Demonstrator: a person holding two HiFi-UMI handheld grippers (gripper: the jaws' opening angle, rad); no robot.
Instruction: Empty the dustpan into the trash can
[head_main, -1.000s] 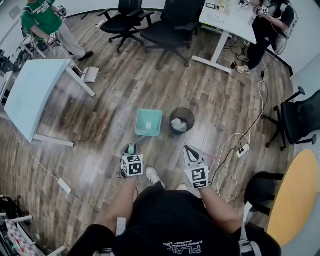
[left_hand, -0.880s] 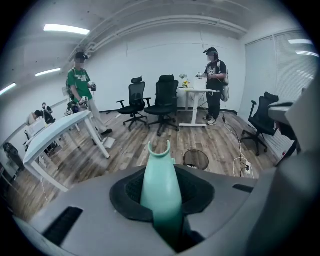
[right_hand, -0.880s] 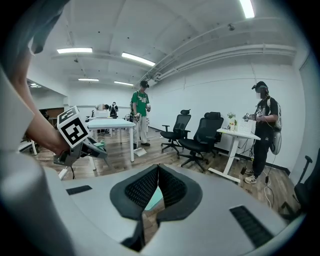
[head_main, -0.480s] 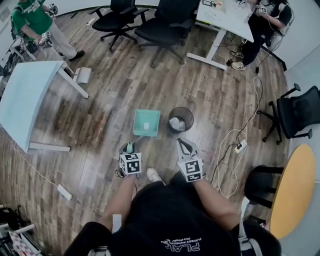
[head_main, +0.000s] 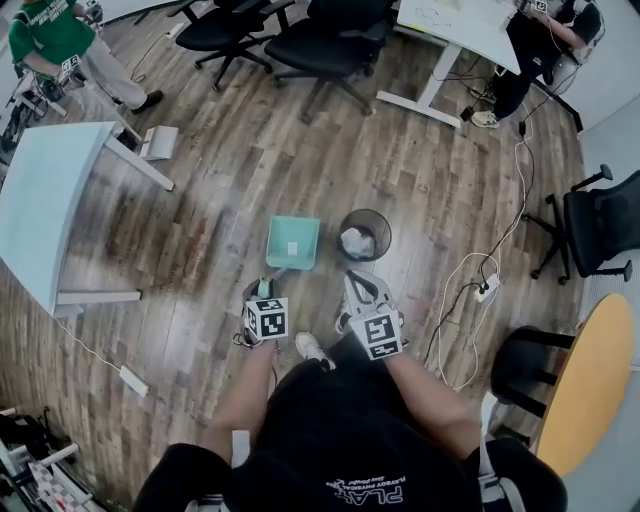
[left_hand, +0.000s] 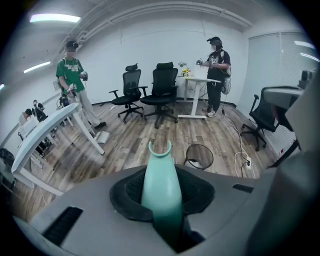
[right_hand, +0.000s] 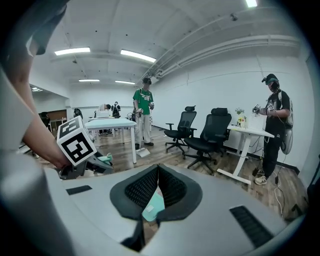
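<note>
Head view: the left gripper (head_main: 262, 293) sits at about 6 o'clock from the teal dustpan (head_main: 283, 230), which lies flat on the wooden floor (head_main: 200, 220) with a small white scrap (head_main: 293, 248) in it. The black mesh trash can (head_main: 384, 226) stands just beside the pan at its 3 o'clock, apart from it, with crumpled white paper (head_main: 357, 244) inside. In the left gripper view the jaws are clamped narrowly round the dustpan's teal handle (left_hand: 161, 182), which runs up toward 12 o'clock between the pads, and the can (left_hand: 193, 159) shows at 1 o'clock beyond it. The right gripper (head_main: 362, 285) hangs at 3 o'clock from the left one, below the can. Its own view shows the pads (right_hand: 172, 187) meeting at the tips with nothing held, and a sliver of the pan (right_hand: 152, 207) shows behind them.
</note>
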